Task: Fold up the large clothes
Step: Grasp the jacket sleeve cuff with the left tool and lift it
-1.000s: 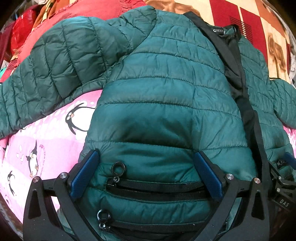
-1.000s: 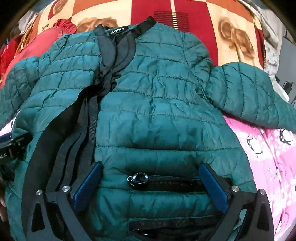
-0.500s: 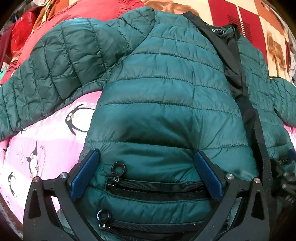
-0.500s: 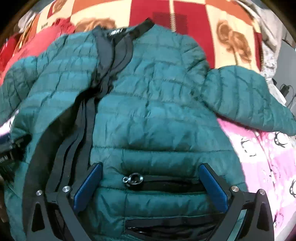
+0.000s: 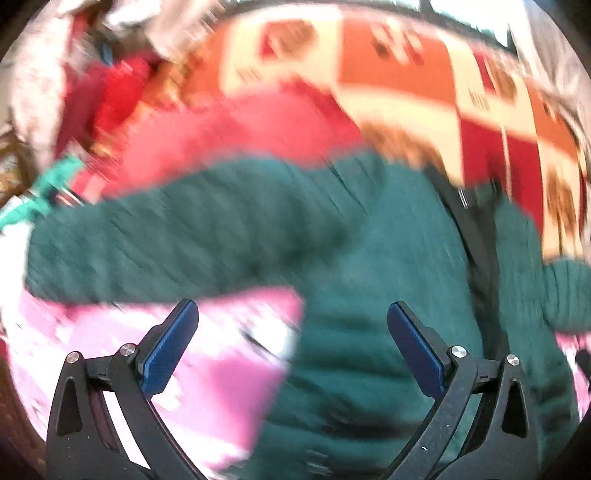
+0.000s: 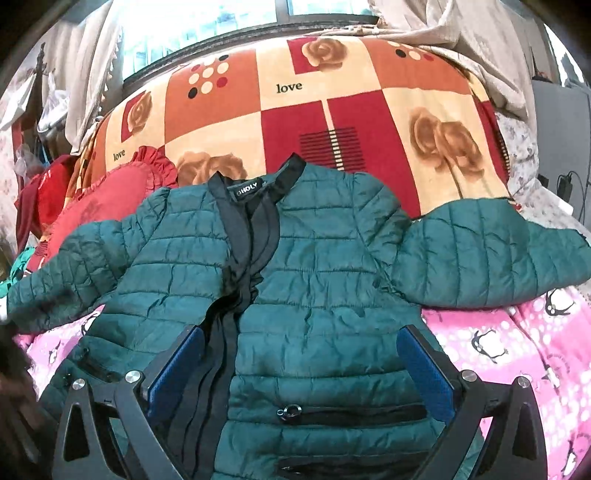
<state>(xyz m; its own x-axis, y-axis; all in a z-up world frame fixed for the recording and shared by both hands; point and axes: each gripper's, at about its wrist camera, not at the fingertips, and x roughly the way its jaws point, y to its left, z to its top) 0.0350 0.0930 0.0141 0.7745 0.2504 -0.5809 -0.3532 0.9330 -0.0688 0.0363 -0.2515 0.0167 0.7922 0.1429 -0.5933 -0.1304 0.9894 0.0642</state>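
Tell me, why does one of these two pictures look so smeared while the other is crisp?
Left wrist view: heavy motion blur smears the green jacket and pink penguin sheet, though the left gripper, fixed to the camera, stays sharp. Right wrist view: sharp enough to read "love" on the blanket; fisheye bending curves the edges, and the window is washed out.

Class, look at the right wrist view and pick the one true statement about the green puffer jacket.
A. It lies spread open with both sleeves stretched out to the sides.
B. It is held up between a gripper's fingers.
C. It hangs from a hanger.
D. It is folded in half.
A: the jacket lies flat on the pink penguin sheet, front open, one sleeve out each side, and the right gripper is open, holding nothing.
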